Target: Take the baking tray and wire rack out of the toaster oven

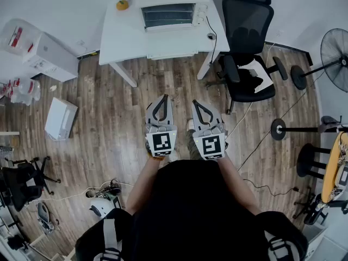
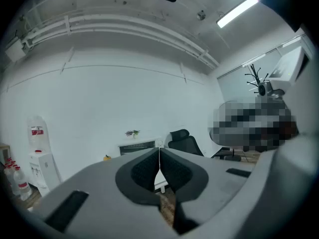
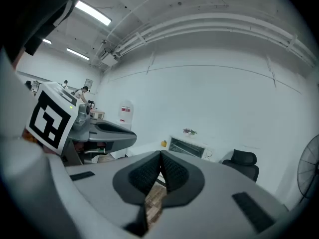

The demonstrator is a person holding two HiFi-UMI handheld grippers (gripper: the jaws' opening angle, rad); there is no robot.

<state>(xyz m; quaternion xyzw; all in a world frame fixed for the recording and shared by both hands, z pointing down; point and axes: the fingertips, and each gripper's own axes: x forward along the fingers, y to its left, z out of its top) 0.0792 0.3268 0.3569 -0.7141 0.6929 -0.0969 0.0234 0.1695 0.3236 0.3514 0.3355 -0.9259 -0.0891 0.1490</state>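
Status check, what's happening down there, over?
Left gripper and right gripper shut, both empty. White toaster oven on the white table ahead, out of reach, door looks closed. Black office chair right of the table, off the straight path.

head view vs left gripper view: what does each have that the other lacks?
Head view only: the standing fan and the white box on the floor. Left gripper view only: the ceiling light strip and ceiling pipes. Both: the toaster oven, the black office chair, and the shut left tongs.
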